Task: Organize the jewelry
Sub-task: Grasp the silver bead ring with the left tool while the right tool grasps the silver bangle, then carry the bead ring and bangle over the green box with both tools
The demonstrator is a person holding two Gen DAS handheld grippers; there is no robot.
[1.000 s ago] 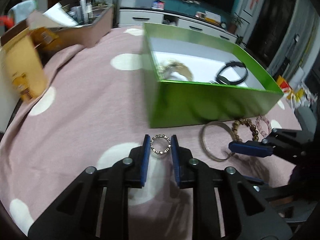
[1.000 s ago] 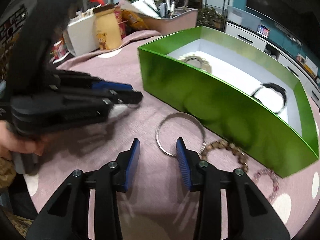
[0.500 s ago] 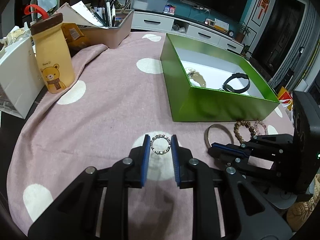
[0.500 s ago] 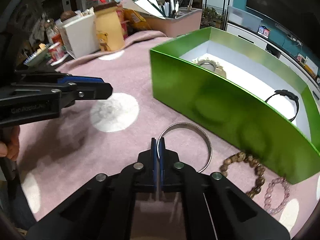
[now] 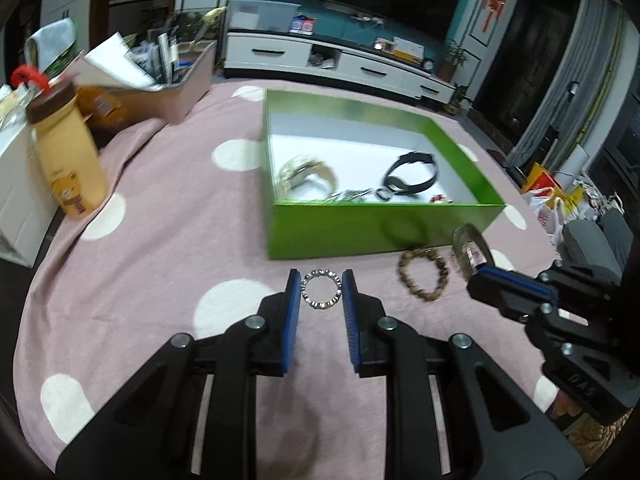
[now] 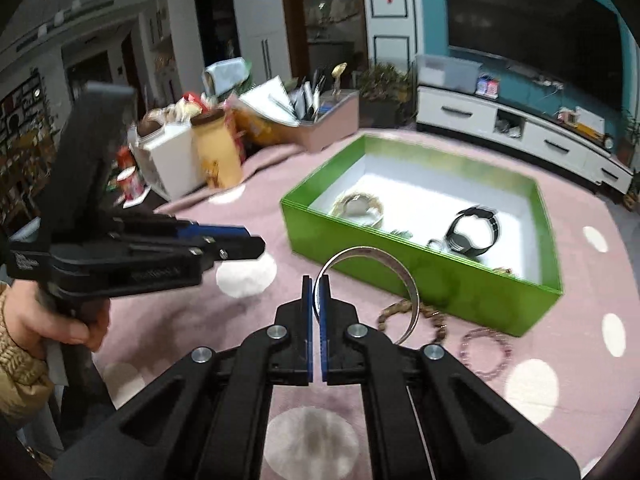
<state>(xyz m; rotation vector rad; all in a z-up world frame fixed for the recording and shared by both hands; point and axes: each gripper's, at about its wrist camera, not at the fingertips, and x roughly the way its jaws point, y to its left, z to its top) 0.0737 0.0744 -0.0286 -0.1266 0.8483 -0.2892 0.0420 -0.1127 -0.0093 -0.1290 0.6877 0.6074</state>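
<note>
My left gripper [image 5: 321, 282] is shut on a small studded silver bracelet [image 5: 321, 289] and holds it above the pink cloth, in front of the green box [image 5: 376, 232]. My right gripper [image 6: 316, 286] is shut on a large silver bangle [image 6: 408, 280], lifted off the cloth and tilted; it also shows in the left wrist view [image 5: 470, 248]. The box [image 6: 420, 276] holds a black band [image 6: 474, 228], a gold bracelet [image 6: 360, 206] and small pieces. A wooden bead bracelet [image 5: 424, 276] and a pink bead bracelet [image 6: 486, 352] lie on the cloth by the box.
A yellow bear bottle [image 5: 68, 160], a white box [image 5: 16, 196] and a tray of pens and papers [image 5: 160, 76] stand at the left edge of the round table with its pink dotted cloth [image 5: 160, 216]. A TV cabinet [image 5: 340, 64] is behind.
My right gripper, which closed on the bangle half a second ago, has lifted it off the cloth. My left gripper has risen and moved toward the box with the studded bracelet.
</note>
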